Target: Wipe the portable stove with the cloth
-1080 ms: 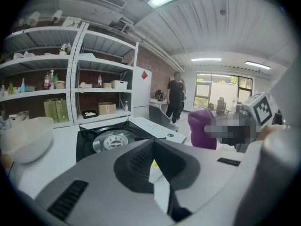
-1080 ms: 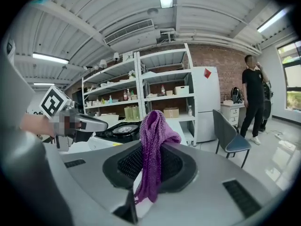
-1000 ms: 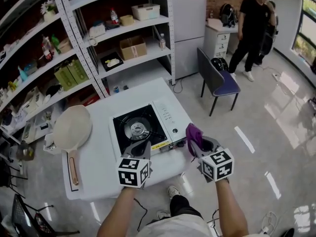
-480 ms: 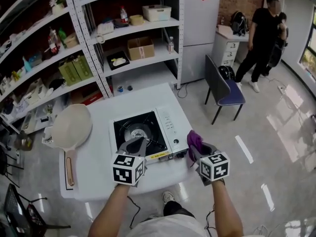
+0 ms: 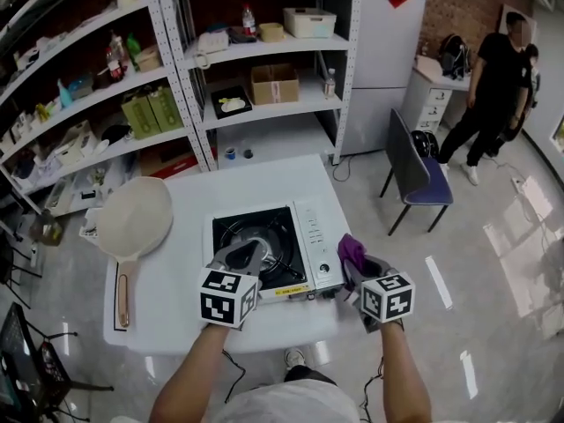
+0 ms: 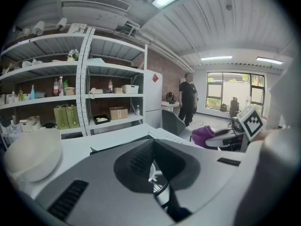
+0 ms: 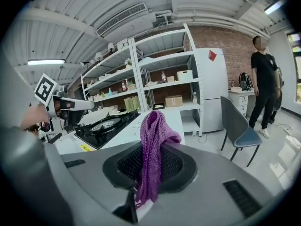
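The right gripper [image 5: 356, 269] clenches the purple cloth [image 7: 153, 140]; the left gripper [image 5: 250, 254] has its jaws pressed together, empty. Best press the cloth flat onto the portable stove [image 5: 314, 233], left of the right jaws.

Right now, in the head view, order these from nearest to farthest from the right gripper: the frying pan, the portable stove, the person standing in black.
1. Portable stove, just left of the right gripper.
2. Frying pan, table's left end.
3. Standing person, far back right.
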The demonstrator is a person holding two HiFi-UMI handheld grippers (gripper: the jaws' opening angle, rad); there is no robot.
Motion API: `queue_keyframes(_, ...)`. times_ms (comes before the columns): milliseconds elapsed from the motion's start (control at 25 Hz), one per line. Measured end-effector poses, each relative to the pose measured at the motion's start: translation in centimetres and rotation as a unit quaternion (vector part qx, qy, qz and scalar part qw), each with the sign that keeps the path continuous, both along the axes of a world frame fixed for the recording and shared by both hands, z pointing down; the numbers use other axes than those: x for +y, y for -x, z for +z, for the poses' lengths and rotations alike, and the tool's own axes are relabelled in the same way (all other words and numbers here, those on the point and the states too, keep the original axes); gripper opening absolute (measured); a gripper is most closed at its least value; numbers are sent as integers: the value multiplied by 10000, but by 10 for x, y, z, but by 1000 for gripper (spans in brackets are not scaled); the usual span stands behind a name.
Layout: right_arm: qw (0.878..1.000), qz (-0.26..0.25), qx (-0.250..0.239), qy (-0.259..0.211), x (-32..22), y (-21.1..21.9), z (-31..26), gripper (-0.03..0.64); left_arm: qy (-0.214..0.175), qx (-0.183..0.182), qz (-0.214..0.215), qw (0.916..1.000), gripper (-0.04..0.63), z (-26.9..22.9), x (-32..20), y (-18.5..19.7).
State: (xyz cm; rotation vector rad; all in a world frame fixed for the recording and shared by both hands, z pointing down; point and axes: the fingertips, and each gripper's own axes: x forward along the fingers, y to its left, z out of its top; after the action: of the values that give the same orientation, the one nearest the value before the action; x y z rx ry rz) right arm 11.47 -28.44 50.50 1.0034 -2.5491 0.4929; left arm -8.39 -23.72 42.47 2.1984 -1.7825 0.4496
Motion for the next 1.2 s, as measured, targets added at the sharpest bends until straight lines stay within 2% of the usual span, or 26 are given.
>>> queue_keyframes(600, 9935, -784, 581, 590, -38, 14, 29, 64, 6, -85, -683, 9976, 5, -3, -18, 43)
queue_keyframes(840, 9945, -802, 465, 491, -64, 26, 22, 64, 19, -125, -861, 9962, 5, -3, -21, 54)
queue_keyframes(1200, 9929, -987, 581, 312, -106, 49, 13, 64, 43, -109, -1155, 9932, 5, -1, -27, 70)
